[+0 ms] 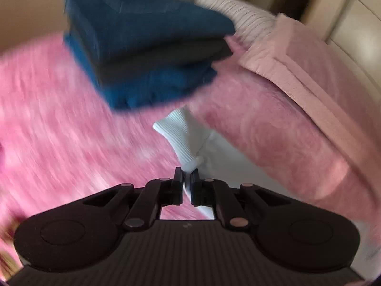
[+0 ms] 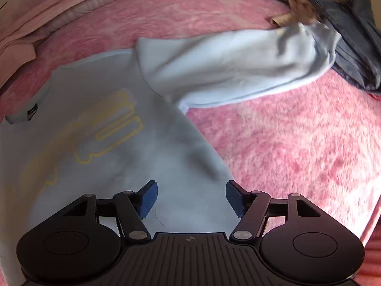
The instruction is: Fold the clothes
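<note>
- At six o'clock in the left wrist view: left gripper [image 1: 187, 175], jaws drawn nearly together, pinching a bunched bit of pale blue fabric.
- Pinched fabric: ribbed cuff [image 1: 179, 132] of the light blue sweatshirt [image 2: 133, 166], running from the fingertips up toward twelve o'clock, raised off the bedding.
- At six o'clock in the right wrist view: right gripper [image 2: 191, 196], jaws spread wide, blue ribbed pads [image 2: 147, 199] exposed, nothing between them; it hangs over the sweatshirt's body and no contact with the cloth can be made out.
- Sweatshirt body: spread flat from six to nine o'clock in the right wrist view, yellow outline lettering [image 2: 112, 128] at nine o'clock, collar with dark label [image 2: 31, 114] further toward nine.
- Sleeve [image 2: 238, 66]: lies across the cover from centre toward two o'clock, its far end touching a heap of grey clothes [image 2: 357, 47] at two o'clock.
- Pink fluffy bed cover [image 2: 297, 147]: under everything, in both views.
- Folded stack [image 1: 147, 47]: dark blue and grey items, at twelve o'clock in the left wrist view, beyond the cuff; blurred.
- Striped pillow [image 1: 240, 16]: at one o'clock, just beside the stack.
- Pale pink quilt [image 1: 302, 71]: at two to three o'clock, along the cover's edge.
</note>
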